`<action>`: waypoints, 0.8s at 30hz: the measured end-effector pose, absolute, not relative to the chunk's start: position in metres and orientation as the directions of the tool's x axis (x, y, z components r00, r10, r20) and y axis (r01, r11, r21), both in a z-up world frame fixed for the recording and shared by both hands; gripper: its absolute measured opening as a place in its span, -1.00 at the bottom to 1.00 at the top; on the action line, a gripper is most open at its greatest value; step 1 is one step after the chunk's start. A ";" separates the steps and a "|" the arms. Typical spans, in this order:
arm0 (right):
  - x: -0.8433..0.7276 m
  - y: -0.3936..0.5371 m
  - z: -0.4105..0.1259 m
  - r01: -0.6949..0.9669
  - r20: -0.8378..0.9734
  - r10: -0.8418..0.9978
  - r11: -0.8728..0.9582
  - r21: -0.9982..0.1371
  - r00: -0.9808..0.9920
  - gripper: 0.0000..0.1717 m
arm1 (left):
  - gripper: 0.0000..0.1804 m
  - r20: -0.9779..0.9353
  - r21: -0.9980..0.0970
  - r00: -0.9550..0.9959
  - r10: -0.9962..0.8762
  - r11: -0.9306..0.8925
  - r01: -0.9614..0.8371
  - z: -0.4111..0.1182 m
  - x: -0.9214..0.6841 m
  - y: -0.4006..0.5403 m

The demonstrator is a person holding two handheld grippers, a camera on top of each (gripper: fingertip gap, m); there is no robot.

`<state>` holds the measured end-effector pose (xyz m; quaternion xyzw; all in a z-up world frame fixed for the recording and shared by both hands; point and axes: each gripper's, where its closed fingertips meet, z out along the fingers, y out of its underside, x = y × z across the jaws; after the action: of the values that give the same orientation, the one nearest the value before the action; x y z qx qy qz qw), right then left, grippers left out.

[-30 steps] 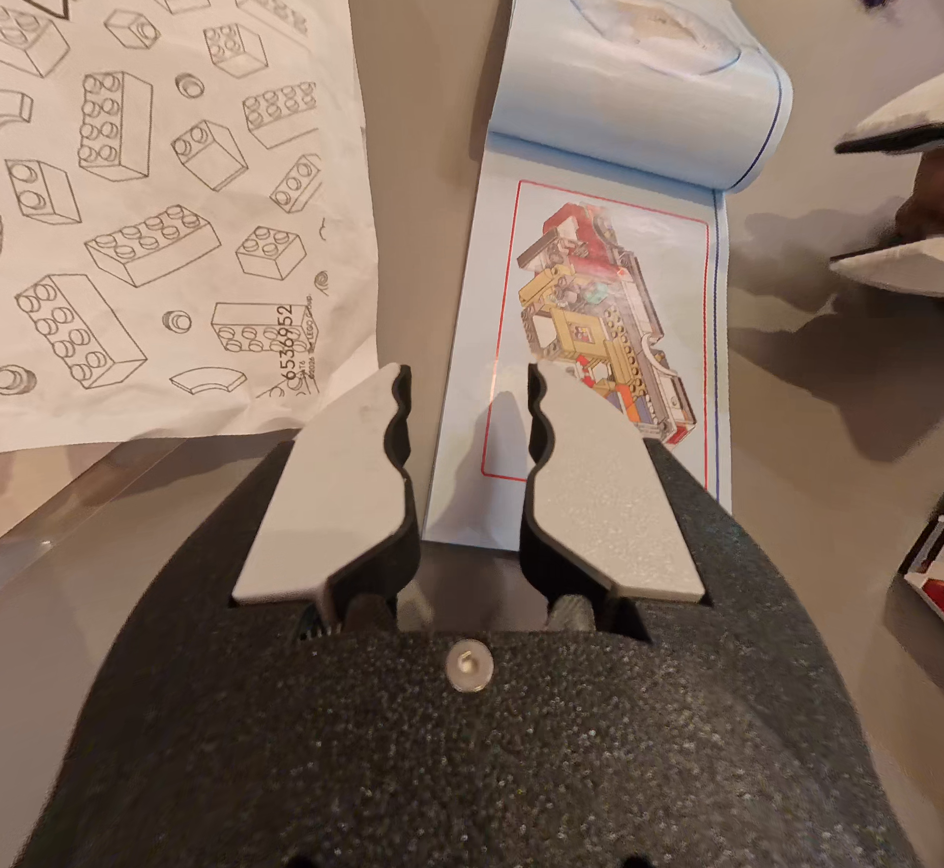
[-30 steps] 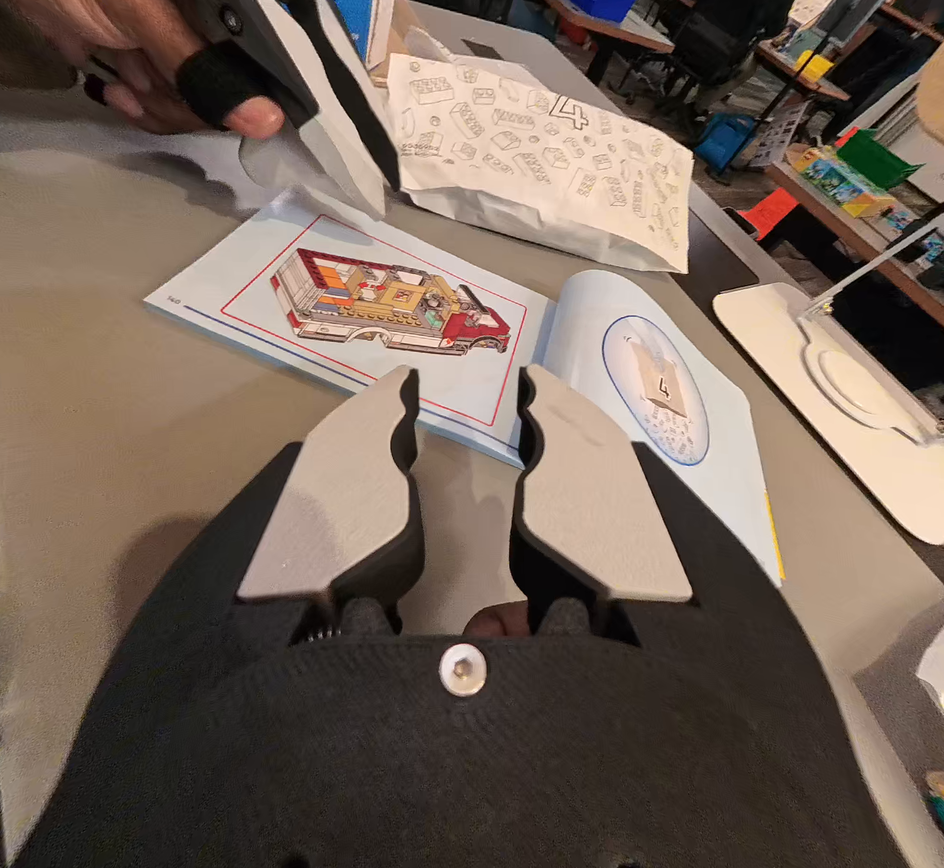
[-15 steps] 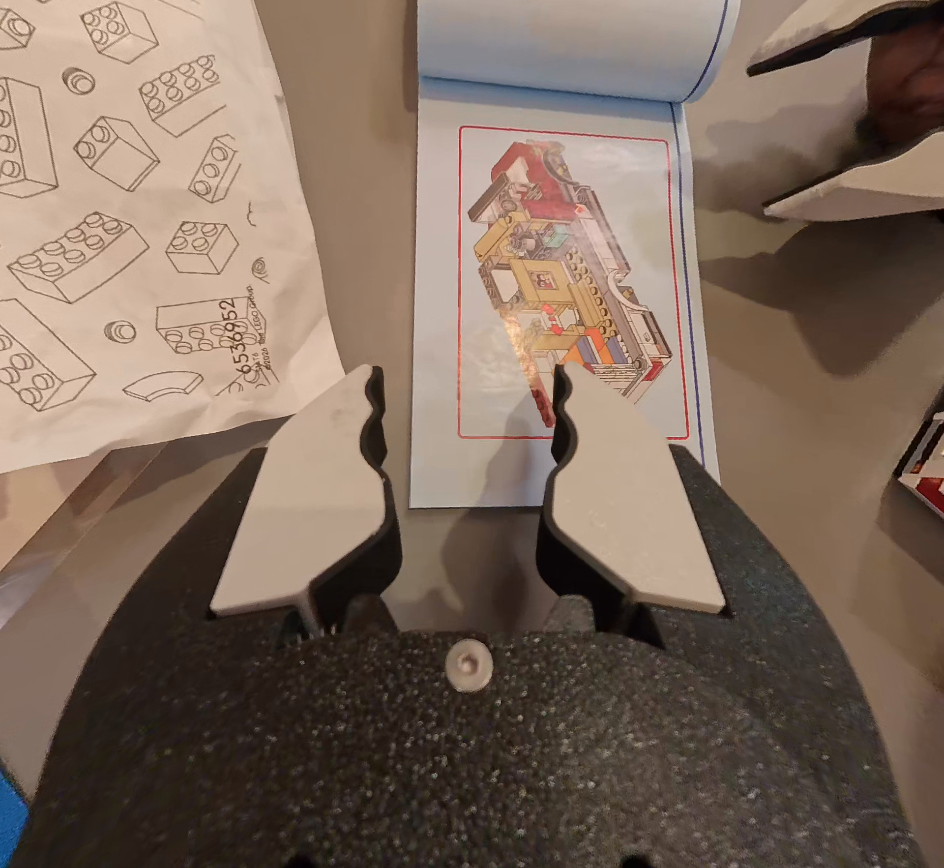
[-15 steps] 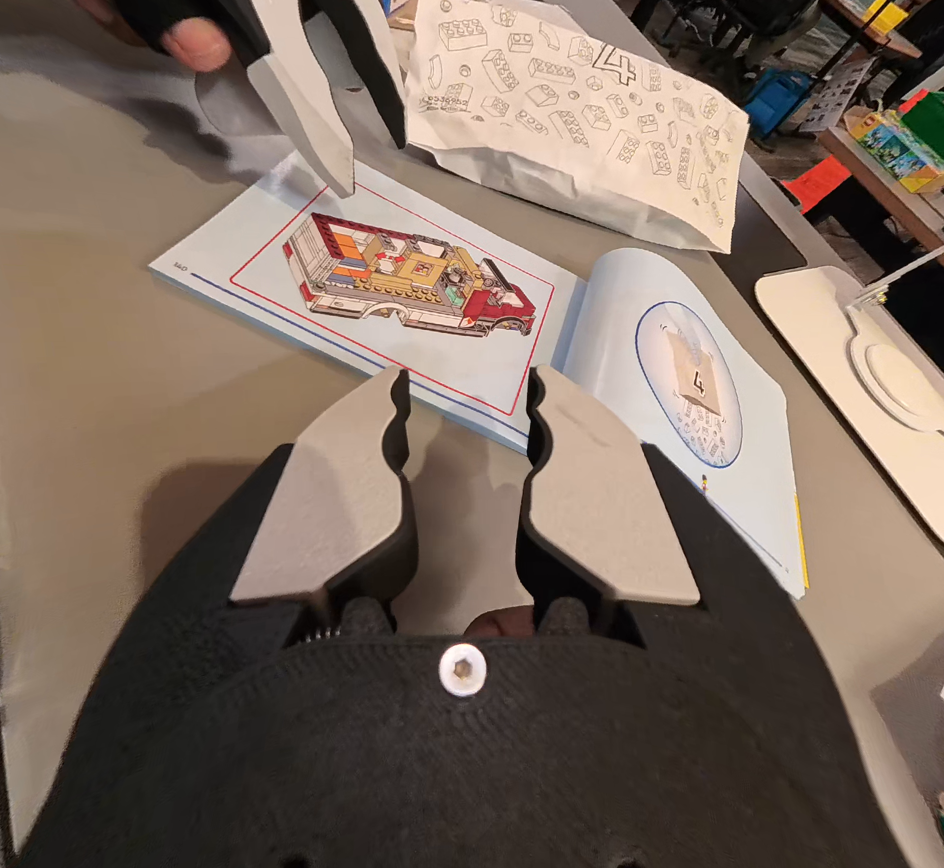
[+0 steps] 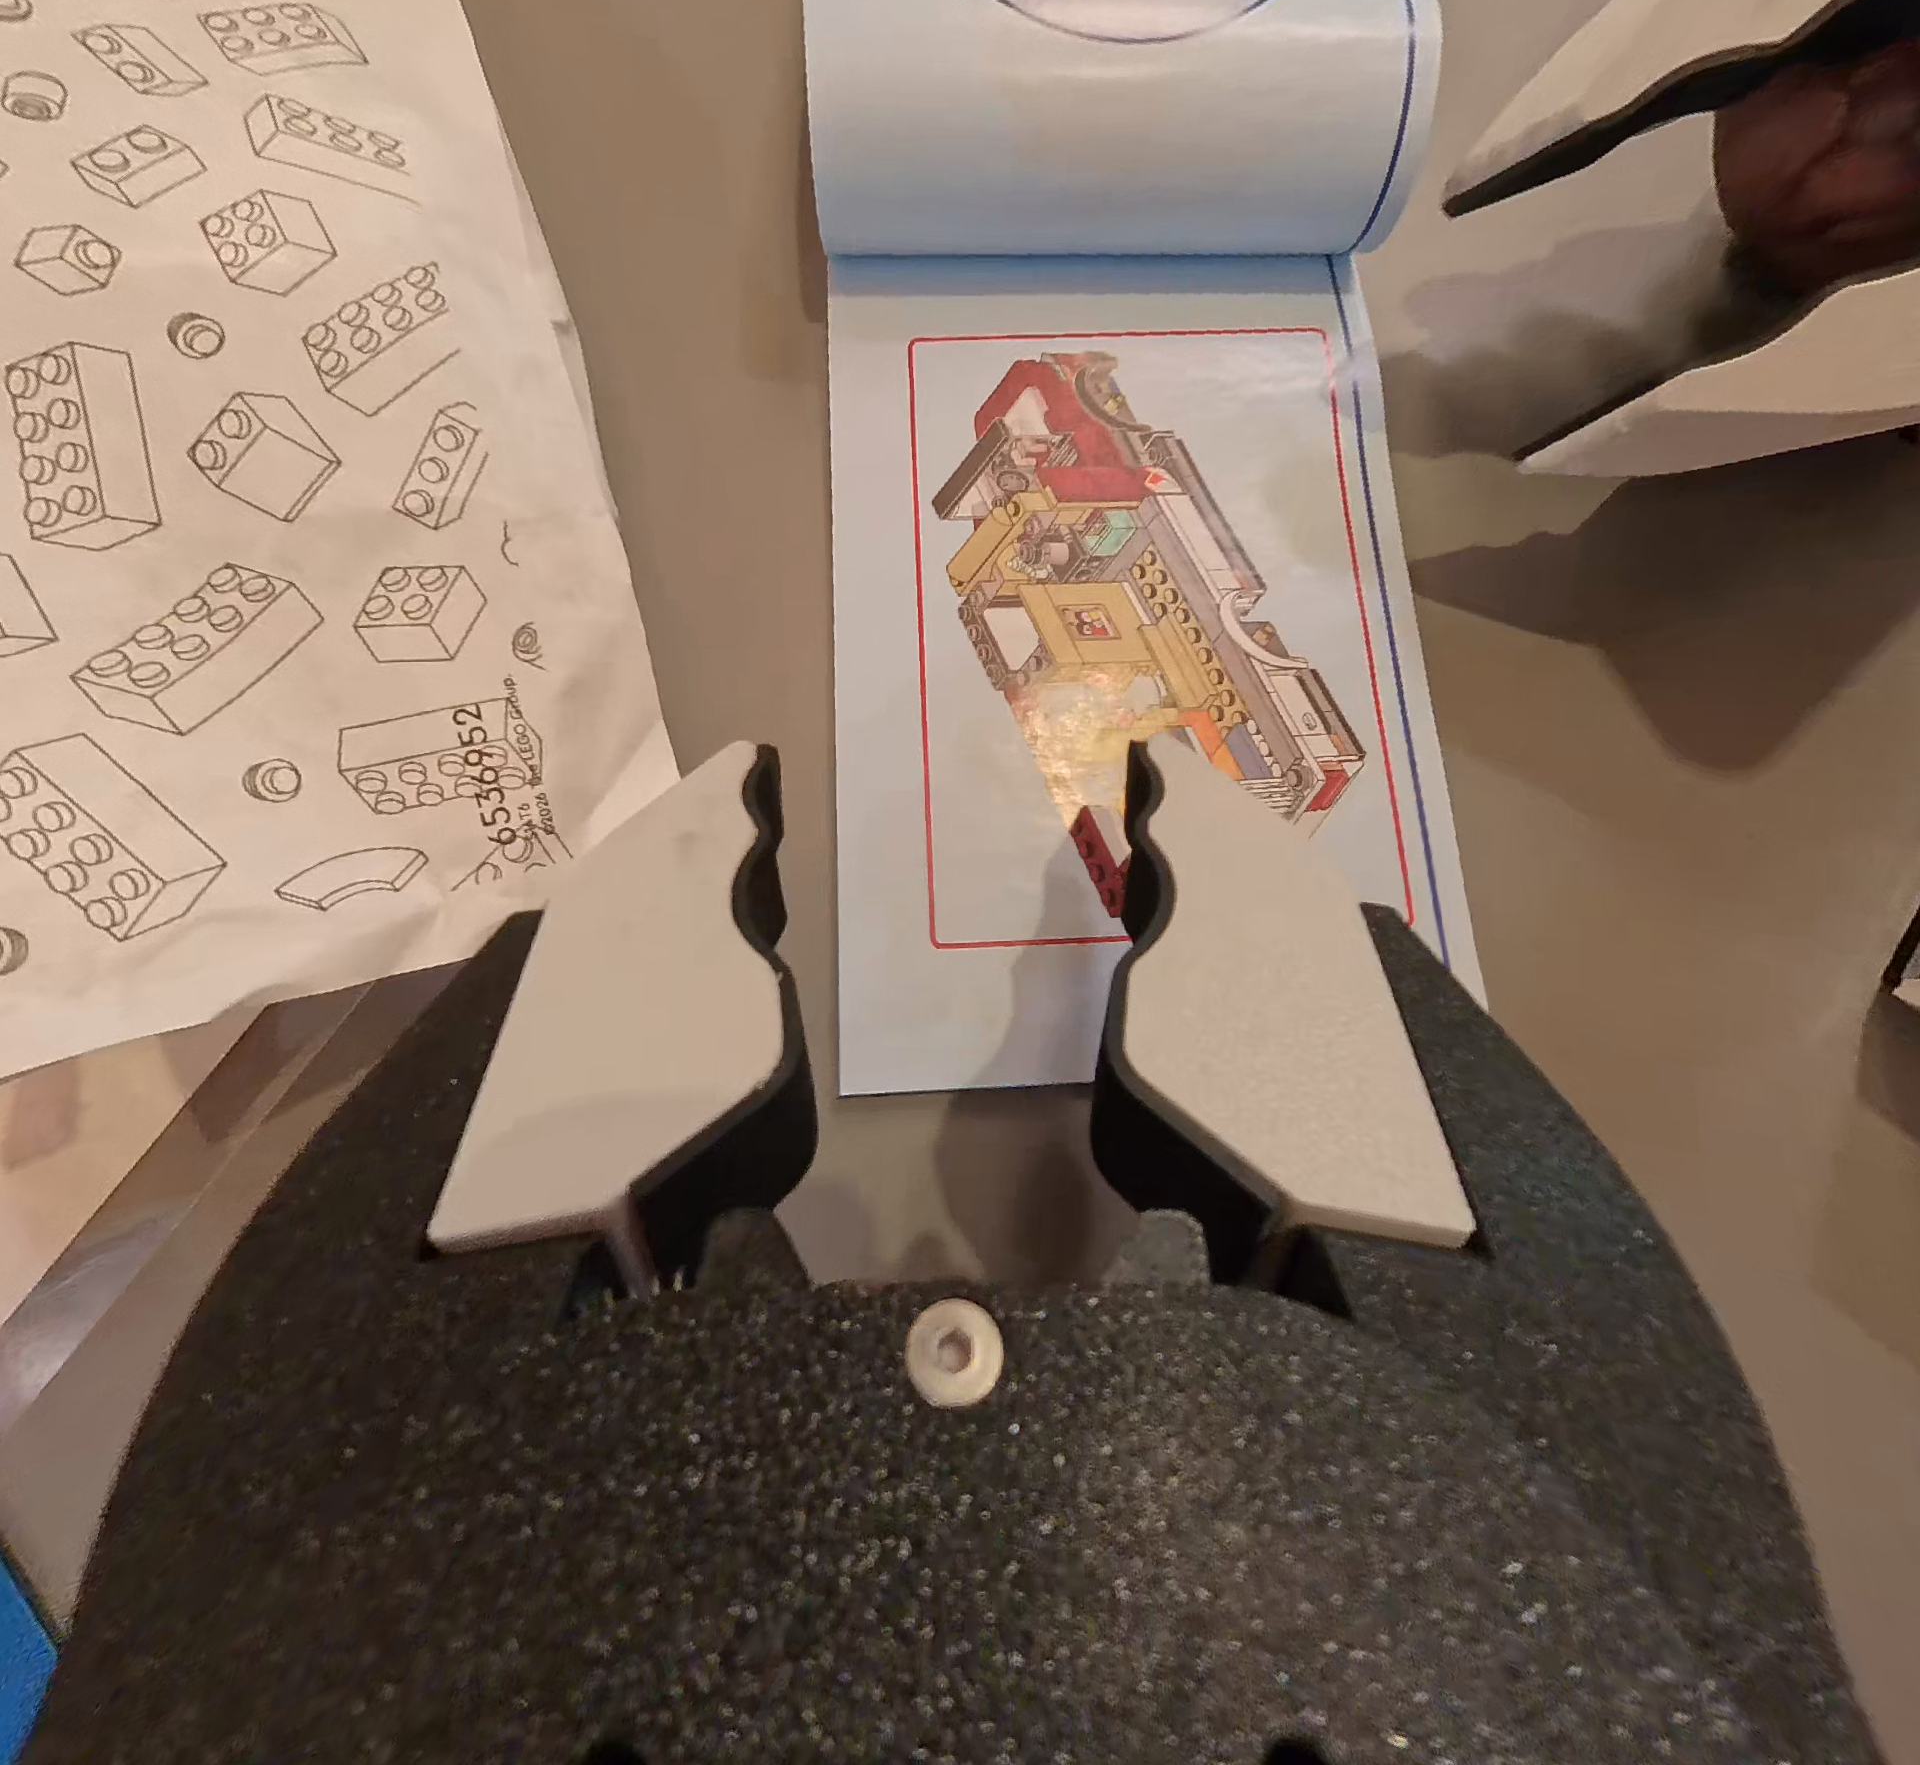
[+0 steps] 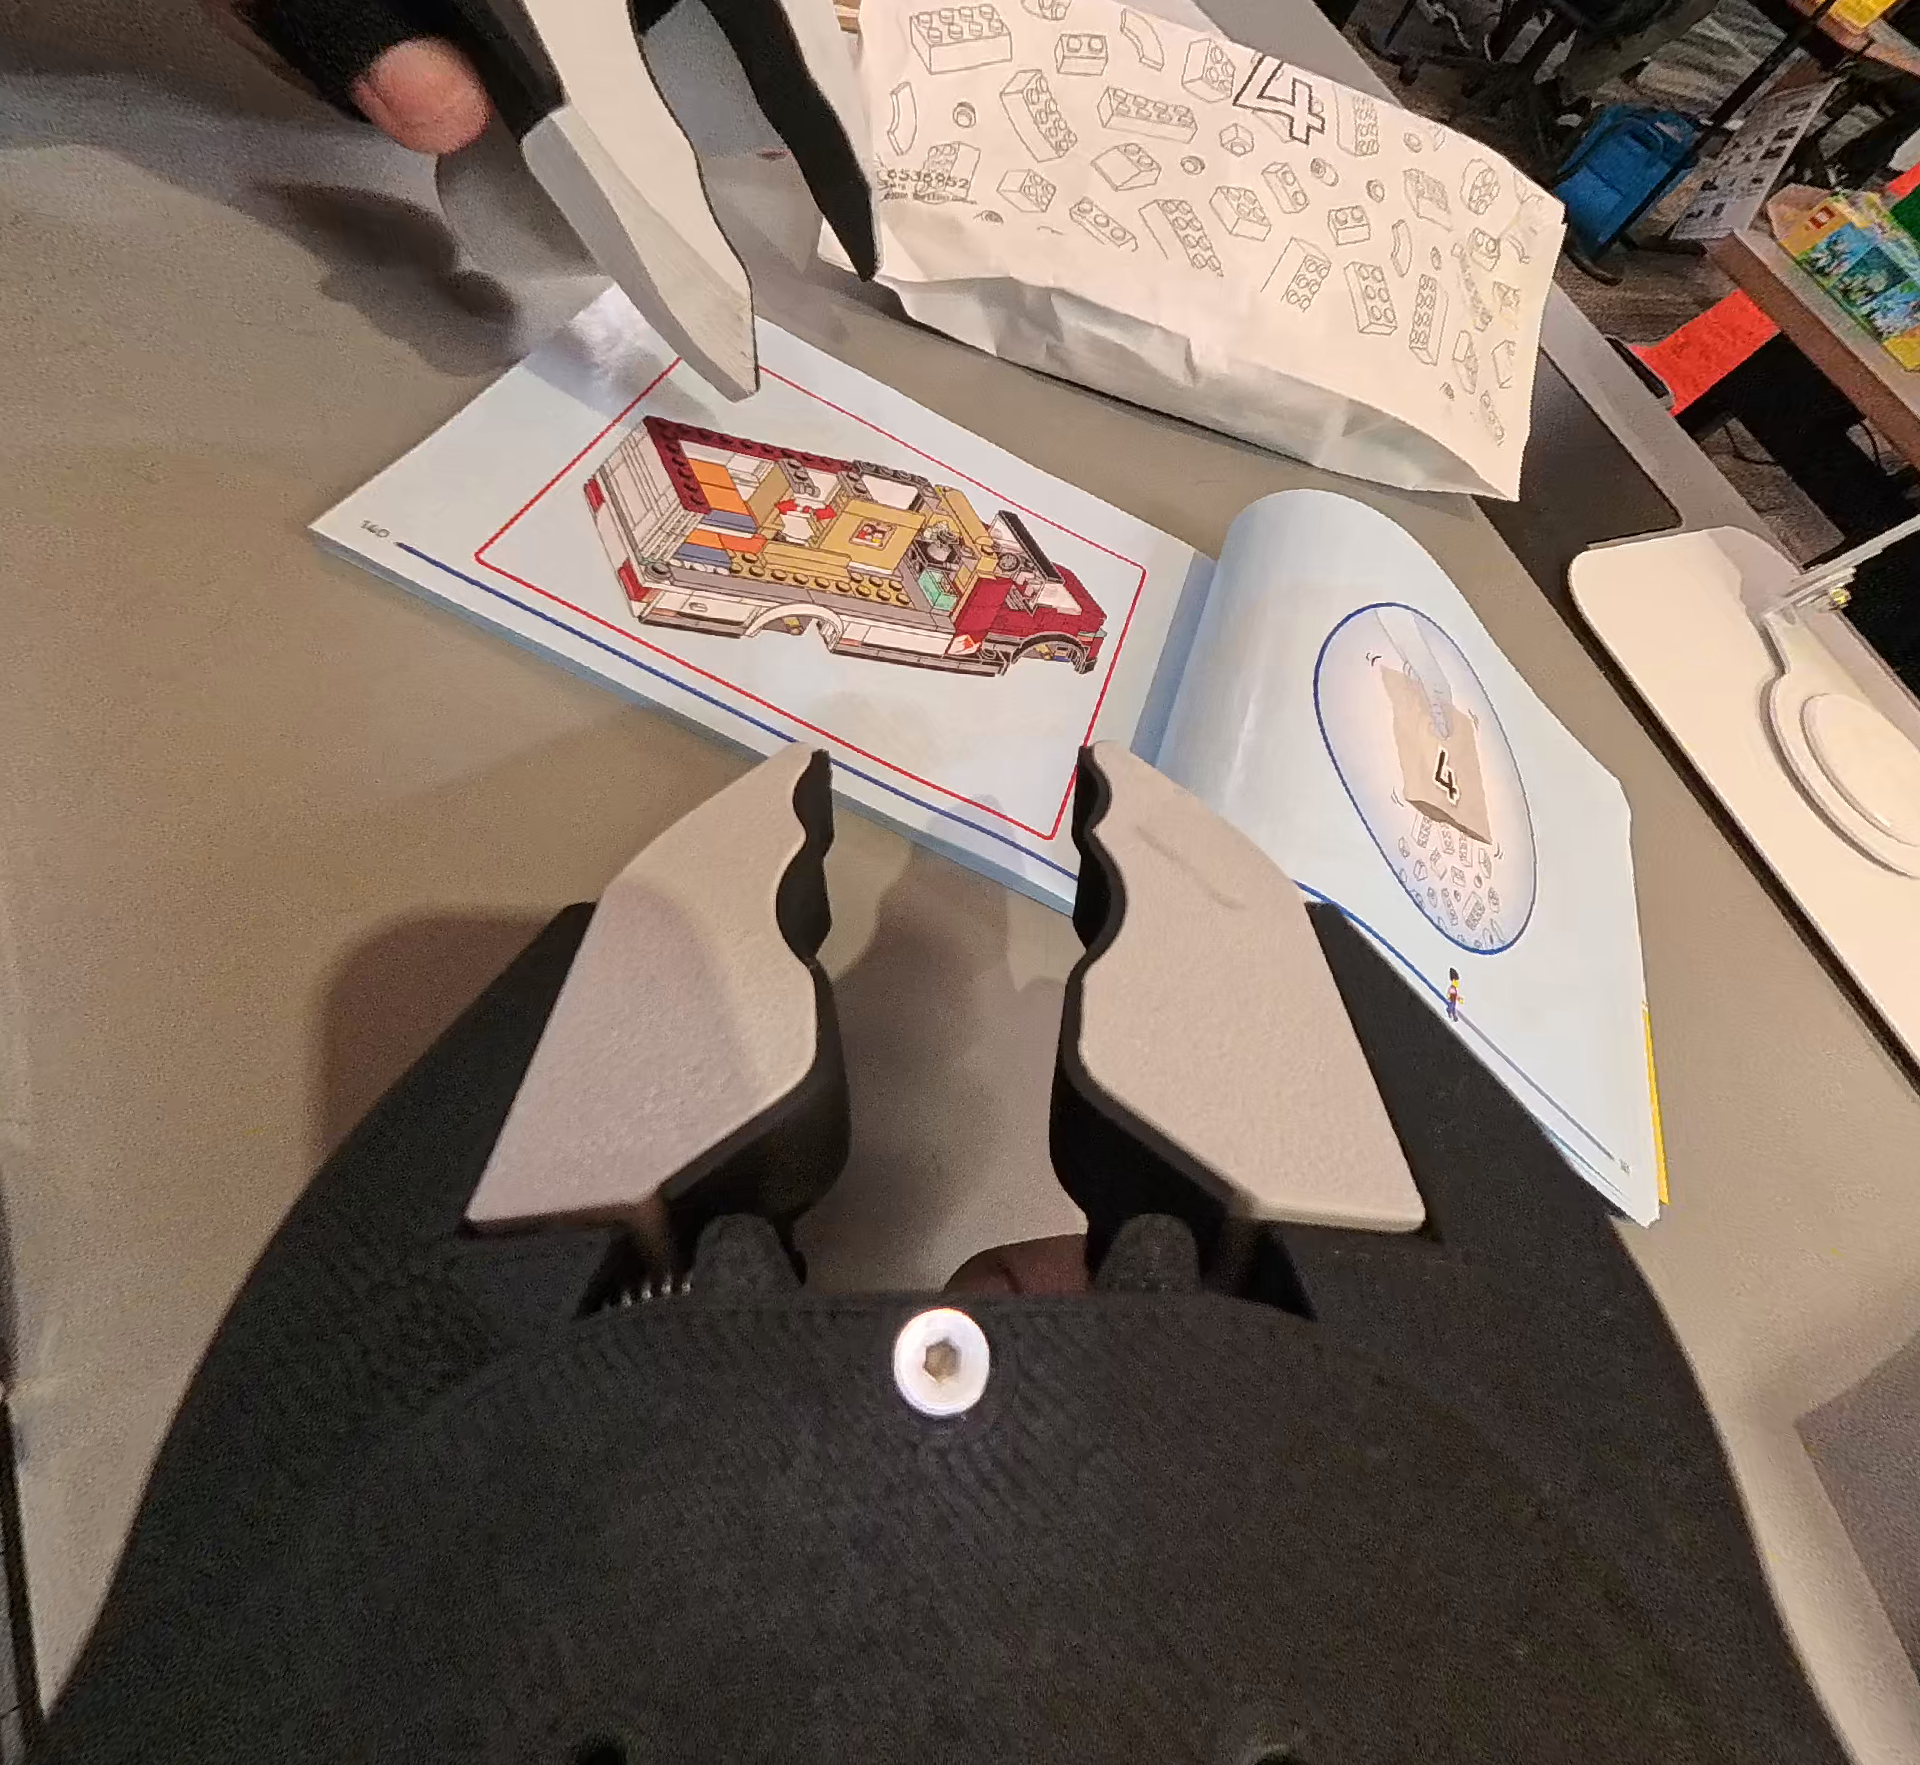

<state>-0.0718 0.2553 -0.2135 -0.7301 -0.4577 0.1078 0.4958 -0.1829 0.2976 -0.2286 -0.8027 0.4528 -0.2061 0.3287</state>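
An open light-blue instruction booklet (image 5: 1101, 489) lies flat on the grey table (image 5: 717, 365). Its near page shows a drawing of a red and tan brick vehicle; the far page curls upward. My left gripper (image 5: 951, 759) is open and holds nothing. It hovers over the booklet's near edge. In the right wrist view the booklet (image 6: 894, 593) lies just ahead of my right gripper (image 6: 951, 759), which is open and holds nothing at the booklet's long edge. The left gripper (image 6: 800, 313) shows there at top left, above the booklet's far corner. The right gripper's fingers (image 5: 1704, 427) show in the left wrist view.
A white paper bag (image 5: 239, 427) printed with brick outlines lies beside the booklet; it also shows in the right wrist view (image 6: 1205, 188). A white flat stand (image 6: 1756, 707) sits at the right. Other tables with boxes and chairs stand behind.
My left gripper's jaws opened wider and it shifted over the booklet's near edge. My right gripper's jaws opened a little and it moved closer to the booklet's long edge.
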 end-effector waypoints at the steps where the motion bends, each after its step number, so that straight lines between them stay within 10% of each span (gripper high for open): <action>1: -0.072 0.255 -0.214 0.562 0.296 0.775 -0.089 -0.823 0.558 -0.48 | -0.29 0.033 -0.713 0.507 -0.861 -0.376 -0.592 -0.229 -0.183 0.298; 24: -0.072 0.256 -0.214 0.563 0.295 0.775 -0.094 -0.821 0.559 -0.48 | -0.30 0.018 -0.716 0.512 -0.859 -0.369 -0.593 -0.232 -0.179 0.300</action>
<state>-0.0716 0.2560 -0.2141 -0.7319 -0.4571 0.1072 0.4939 -0.1795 0.3000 -0.2317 -0.8030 0.4520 -0.1989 0.3337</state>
